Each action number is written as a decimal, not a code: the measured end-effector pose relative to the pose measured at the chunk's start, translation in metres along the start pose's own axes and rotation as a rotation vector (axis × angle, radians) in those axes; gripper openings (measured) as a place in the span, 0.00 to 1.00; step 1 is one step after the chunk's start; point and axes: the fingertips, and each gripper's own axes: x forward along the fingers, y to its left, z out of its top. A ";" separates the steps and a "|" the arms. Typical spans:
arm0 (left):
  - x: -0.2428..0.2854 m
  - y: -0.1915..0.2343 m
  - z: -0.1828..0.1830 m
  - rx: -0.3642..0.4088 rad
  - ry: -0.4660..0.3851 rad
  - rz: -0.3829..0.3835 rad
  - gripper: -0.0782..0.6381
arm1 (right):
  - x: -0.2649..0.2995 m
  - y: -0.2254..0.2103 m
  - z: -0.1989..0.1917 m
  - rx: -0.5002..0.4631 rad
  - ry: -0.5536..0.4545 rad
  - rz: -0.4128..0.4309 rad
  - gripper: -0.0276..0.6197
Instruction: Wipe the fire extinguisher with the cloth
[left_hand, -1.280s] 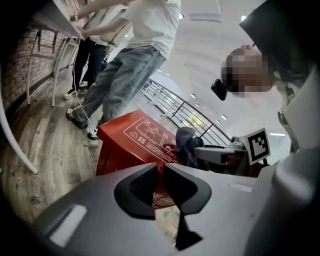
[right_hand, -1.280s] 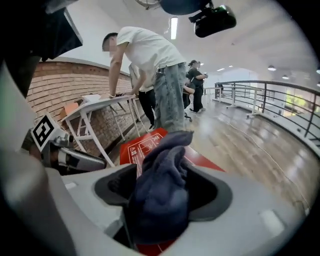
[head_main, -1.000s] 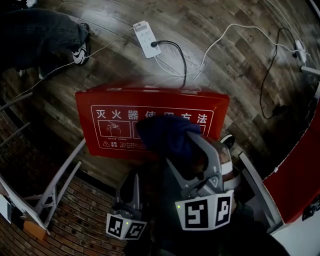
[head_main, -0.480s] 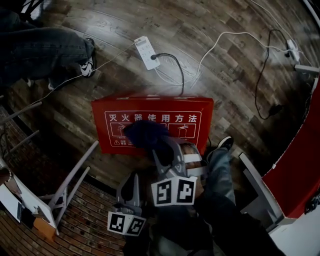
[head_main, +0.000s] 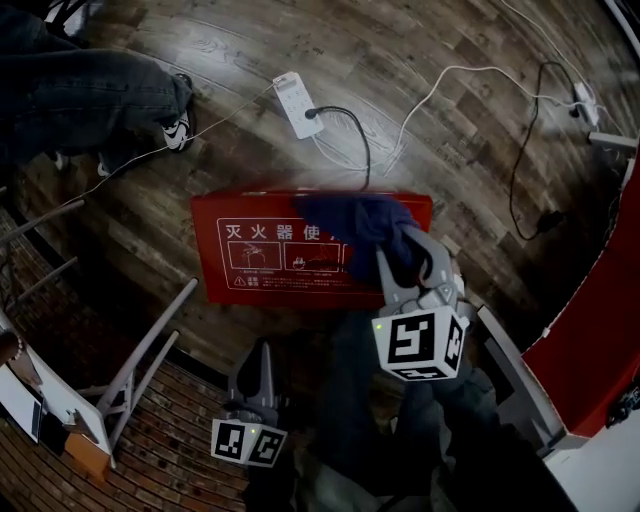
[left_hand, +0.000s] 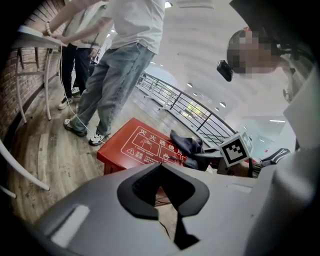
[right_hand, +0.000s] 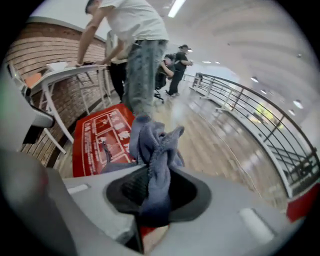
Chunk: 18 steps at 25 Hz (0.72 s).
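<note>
Floorboards (head_main: 450, 130), right claw (head_main: 400, 265) just clamped on cloth (head_main: 360, 220) hiding box (head_main: 260, 258) print, left claw (head_main: 260, 352) closed

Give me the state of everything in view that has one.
right gripper: jaws just closed, clamped on the cloth.
left gripper: jaws shut, empty.
cloth: bunched, held over the red box's right end.
red box: flat on the floor, label face up.
power strip: one black plug in it.

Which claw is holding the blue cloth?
The right claw: its jaws have just closed on the blue cloth over the red box; the left claw is shut on nothing.
</note>
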 end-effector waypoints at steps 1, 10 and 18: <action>0.000 0.002 0.001 0.002 -0.002 0.000 0.12 | -0.002 -0.014 -0.006 0.017 0.027 -0.029 0.20; 0.000 0.017 0.003 0.017 -0.008 0.029 0.12 | 0.039 0.060 0.080 -0.205 -0.046 0.050 0.20; -0.002 0.019 -0.015 0.027 0.035 0.026 0.12 | 0.057 0.204 0.130 -0.468 -0.128 0.378 0.20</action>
